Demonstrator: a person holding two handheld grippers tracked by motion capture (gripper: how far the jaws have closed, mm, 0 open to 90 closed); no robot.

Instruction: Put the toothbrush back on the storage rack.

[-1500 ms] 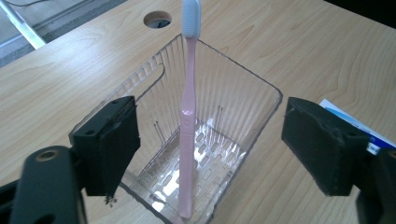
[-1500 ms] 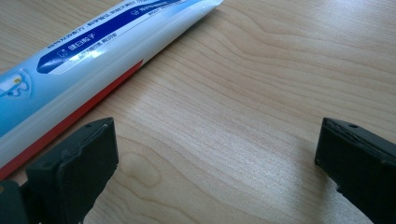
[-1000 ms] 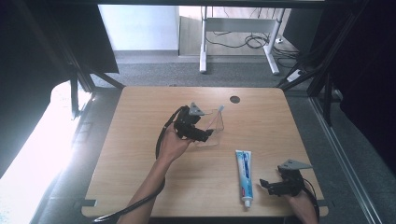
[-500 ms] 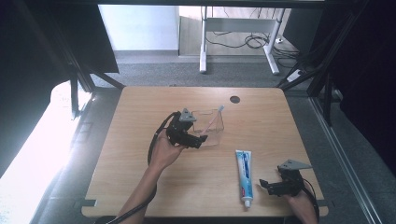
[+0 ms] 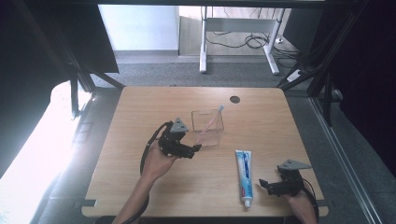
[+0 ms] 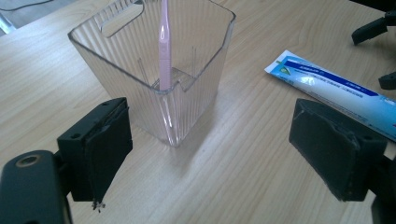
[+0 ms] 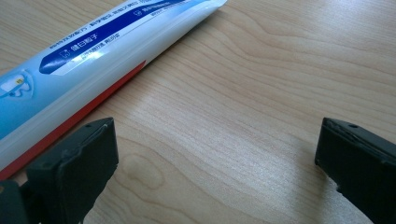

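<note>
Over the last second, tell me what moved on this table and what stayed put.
The left gripper drew back from the clear ribbed cup toward the person and now sits just short of it, jaws open and empty. The pink toothbrush leans inside the cup as before. The toothpaste tube lies flat where it was, and the right gripper rests open beside it, unmoved.

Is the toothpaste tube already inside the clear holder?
No, the toothpaste tube lies flat on the table, apart from the clear holder.

Pink toothbrush (image 6: 163, 44) leaning inside upright clear ribbed holder (image 6: 140, 70); toothpaste tube (image 5: 244, 175) flat, apparently capped.
</note>
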